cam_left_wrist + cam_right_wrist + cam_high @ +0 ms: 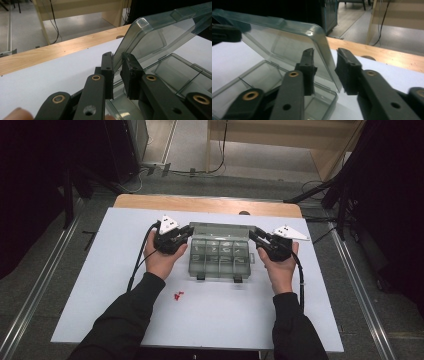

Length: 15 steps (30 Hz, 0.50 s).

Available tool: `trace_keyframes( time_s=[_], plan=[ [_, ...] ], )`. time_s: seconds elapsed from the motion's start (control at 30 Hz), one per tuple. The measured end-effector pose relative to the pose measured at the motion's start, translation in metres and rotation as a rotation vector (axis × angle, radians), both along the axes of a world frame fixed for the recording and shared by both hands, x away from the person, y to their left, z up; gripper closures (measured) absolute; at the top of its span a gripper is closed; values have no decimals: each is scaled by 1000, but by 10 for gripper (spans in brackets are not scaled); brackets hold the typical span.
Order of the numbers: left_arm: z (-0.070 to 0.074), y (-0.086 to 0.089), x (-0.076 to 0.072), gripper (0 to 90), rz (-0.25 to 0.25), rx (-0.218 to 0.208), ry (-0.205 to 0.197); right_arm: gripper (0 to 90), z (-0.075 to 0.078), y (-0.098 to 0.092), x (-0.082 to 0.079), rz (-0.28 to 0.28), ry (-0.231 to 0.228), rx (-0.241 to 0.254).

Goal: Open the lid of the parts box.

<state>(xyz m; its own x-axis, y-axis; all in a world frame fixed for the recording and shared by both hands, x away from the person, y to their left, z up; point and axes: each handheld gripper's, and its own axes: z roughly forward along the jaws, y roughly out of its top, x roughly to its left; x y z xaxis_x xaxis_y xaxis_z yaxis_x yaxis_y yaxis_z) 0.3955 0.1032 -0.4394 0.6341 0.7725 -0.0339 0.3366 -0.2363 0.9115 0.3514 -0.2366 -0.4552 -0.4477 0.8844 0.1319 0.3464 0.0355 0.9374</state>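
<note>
From my high view I look forward and down on the white table (115,285) from above the person's side, far enough back to take in both forearms, the floor around and the clear compartment box (218,252) mid-table. My left gripper view rides low and very near, looking along its black jaws at the raised lid (160,40) from the box's left end, facing the wooden table edge (62,50) beyond. My right gripper view sits equally close at the opposite end. All three share the box and its lid (284,42)
</note>
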Motion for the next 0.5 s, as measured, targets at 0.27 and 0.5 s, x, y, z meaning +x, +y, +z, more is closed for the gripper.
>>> trace_keyframes(
  time_s=[0.27,0.5],
  plan=[
    [5,-1,5,795,11,-16,3,826,0,6,4,-78,7,-14],
    [-3,-5,11,809,52,14,-11,848,2,11,7,-120,25,-18]
  ],
)
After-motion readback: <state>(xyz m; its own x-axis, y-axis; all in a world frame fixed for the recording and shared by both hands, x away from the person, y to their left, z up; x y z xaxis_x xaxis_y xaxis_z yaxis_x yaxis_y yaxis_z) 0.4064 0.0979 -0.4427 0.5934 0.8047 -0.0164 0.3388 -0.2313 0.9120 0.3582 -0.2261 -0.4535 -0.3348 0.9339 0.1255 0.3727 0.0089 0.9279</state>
